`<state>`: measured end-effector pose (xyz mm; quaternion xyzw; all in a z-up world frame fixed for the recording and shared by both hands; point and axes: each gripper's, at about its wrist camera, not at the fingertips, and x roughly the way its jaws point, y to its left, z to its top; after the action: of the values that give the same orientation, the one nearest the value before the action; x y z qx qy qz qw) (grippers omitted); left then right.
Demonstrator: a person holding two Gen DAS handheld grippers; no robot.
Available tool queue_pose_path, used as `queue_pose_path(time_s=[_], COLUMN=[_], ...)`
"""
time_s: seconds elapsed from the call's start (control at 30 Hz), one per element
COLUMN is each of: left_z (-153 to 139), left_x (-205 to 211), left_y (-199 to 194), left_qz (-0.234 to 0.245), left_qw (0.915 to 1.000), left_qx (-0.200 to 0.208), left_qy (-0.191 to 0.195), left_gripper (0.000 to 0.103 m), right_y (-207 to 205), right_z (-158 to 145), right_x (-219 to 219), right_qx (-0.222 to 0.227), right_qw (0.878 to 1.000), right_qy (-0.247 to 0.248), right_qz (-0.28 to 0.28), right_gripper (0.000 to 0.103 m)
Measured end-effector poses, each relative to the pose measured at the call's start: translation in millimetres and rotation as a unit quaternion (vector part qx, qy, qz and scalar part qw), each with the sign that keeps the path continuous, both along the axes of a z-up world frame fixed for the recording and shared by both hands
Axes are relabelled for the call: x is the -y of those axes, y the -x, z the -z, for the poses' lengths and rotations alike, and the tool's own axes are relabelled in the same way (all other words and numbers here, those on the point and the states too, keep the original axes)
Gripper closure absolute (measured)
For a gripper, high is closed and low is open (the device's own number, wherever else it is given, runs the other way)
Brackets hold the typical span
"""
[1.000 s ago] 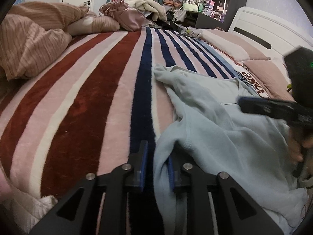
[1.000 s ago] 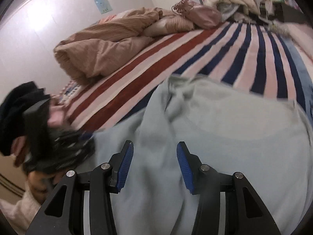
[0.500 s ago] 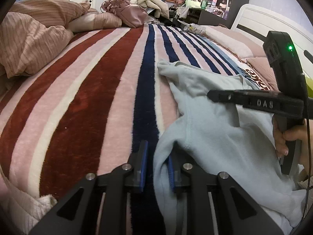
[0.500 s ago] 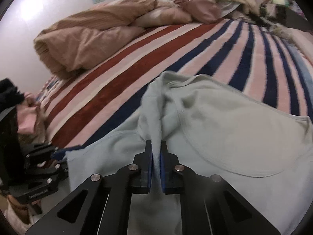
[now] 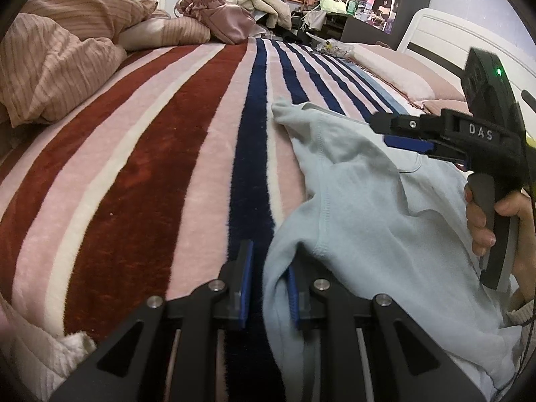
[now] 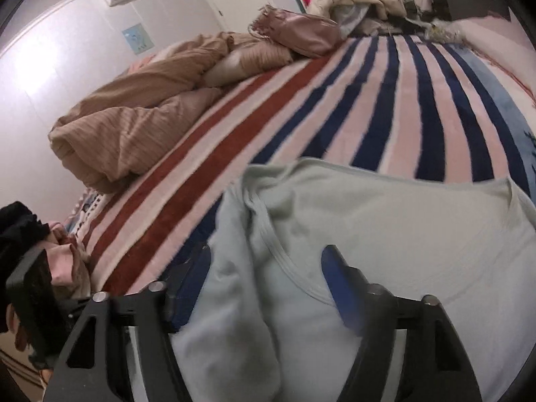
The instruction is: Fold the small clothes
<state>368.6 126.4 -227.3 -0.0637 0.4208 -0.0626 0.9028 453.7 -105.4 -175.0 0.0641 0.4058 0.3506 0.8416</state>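
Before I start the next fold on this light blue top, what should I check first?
1. Right gripper open over the cloth: ok.
2. Left gripper clamped on the light blue top: cannot tell; its edge lies between the fingers, with a gap on one side.
3. Top lying flat: not ok, it is bunched at the sleeve.
4. Striped blanket bare beside the top: ok.
5. Tan duvet apart from the top: ok.

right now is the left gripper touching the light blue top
Touching. The left wrist view shows the left gripper with the light blue top pinched between its fingers.
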Motion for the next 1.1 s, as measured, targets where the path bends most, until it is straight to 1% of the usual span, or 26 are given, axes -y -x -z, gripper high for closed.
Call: queue_pose_path(time_s=[0.03, 0.07, 0.1, 0.13, 0.17, 0.2, 0.23, 0.27, 0.33, 0.37, 0.47, 0.5, 0.53, 0.57, 0.6, 0.63, 0.67, 0.7, 0.73, 0.77, 0.8, 0.97, 1.03, 1.1], left_z=[0, 0, 0, 0, 0, 0, 1, 1, 1, 1, 2, 1, 1, 0, -2, -5, -8, -11, -15, -19, -25, -52, -66, -78], left_x=[0, 0, 0, 0, 0, -1, -1, -1, -1, -1, 1, 1, 2, 2, 3, 5, 6, 7, 7, 7, 8, 21, 29, 38], left_y=[0, 0, 0, 0, 0, 0, 0, 0, 0, 1, 1, 1, 1, 2, 4, 7, 10, 14, 17, 21, 26, 49, 62, 77], left_qz=[0.000, 0.000, 0.000, 0.000, 0.000, 0.001, 0.001, 0.001, 0.001, 0.001, 0.001, 0.001, -0.001, -0.002, -0.007, -0.010, -0.012, -0.012, -0.011, -0.012, -0.012, -0.012, -0.010, -0.005], left_qw=[1.0000, 1.0000, 1.0000, 1.0000, 1.0000, 1.0000, 1.0000, 1.0000, 1.0000, 1.0000, 1.0000, 0.9999, 0.9999, 0.9999, 0.9997, 0.9994, 0.9992, 0.9992, 0.9993, 0.9994, 0.9993, 0.9983, 0.9978, 0.9972], left_qx=[0.000, 0.000, 0.000, 0.000, 0.000, 0.001, 0.001, 0.001, 0.000, 0.000, -0.001, -0.001, 0.000, 0.002, 0.004, 0.009, 0.014, 0.018, 0.021, 0.025, 0.031, 0.053, 0.062, 0.071], left_qy=[0.001, 0.001, 0.001, 0.001, 0.000, 0.000, -0.001, -0.002, -0.002, -0.004, -0.009, -0.011, -0.013, -0.016, -0.024, -0.031, -0.035, -0.034, -0.028, -0.020, -0.015, -0.020, -0.020, -0.023], left_gripper=[0.086, 0.086, 0.086, 0.086, 0.086, 0.086, 0.086, 0.086, 0.086, 0.086, 0.085, 0.082, 0.080, 0.072, 0.062, 0.059, 0.055, 0.054, 0.050, 0.046, 0.043, 0.041, 0.038, 0.036], right_y=[0, 2, 5, 6, 7, 8, 9, 9, 5, 4, 8, 10, 11, 12, 14, 17, 17, 21, 29, 34, 41, 77, 96, 114], right_z=[1, 4, 8, 13, 18, 22, 23, 24, 26, 28, 27, 26, 25, 24, 21, 17, 14, 10, 4, -1, -5, -23, -31, -38], right_x=[-5, -11, -17, -23, -27, -30, -30, -29, -24, -22, -23, -23, -24, -23, -21, -18, -18, -16, -13, -9, -6, 11, 20, 29], right_qx=[-0.002, -0.007, -0.013, -0.020, -0.024, -0.020, -0.011, 0.002, -0.007, -0.010, 0.001, 0.004, 0.004, -0.001, -0.005, -0.001, 0.005, 0.012, 0.023, 0.029, 0.033, 0.042, 0.050, 0.055], right_qw=[1.000, 1.000, 0.999, 0.998, 0.997, 0.996, 0.996, 0.995, 0.996, 0.996, 0.994, 0.995, 0.995, 0.995, 0.996, 0.996, 0.995, 0.995, 0.994, 0.993, 0.993, 0.993, 0.993, 0.993], right_qy=[0.003, 0.009, 0.019, 0.033, 0.053, 0.073, 0.082, 0.093, 0.091, 0.091, 0.105, 0.104, 0.103, 0.100, 0.093, 0.093, 0.098, 0.103, 0.107, 0.109, 0.110, 0.105, 0.106, 0.106], right_qz=[-0.010, -0.026, -0.039, -0.046, -0.045, -0.039, -0.034, -0.019, 0.002, 0.006, 0.007, 0.007, 0.008, 0.008, 0.009, 0.009, 0.011, 0.012, 0.015, 0.015, 0.016, 0.020, 0.021, 0.024], right_gripper=[0.038, 0.040, 0.054, 0.082, 0.097, 0.100, 0.102, 0.102, 0.103, 0.103, 0.103, 0.102, 0.098, 0.097, 0.097, 0.097, 0.095, 0.083, 0.070, 0.067, 0.067, 0.067, 0.064, 0.063])
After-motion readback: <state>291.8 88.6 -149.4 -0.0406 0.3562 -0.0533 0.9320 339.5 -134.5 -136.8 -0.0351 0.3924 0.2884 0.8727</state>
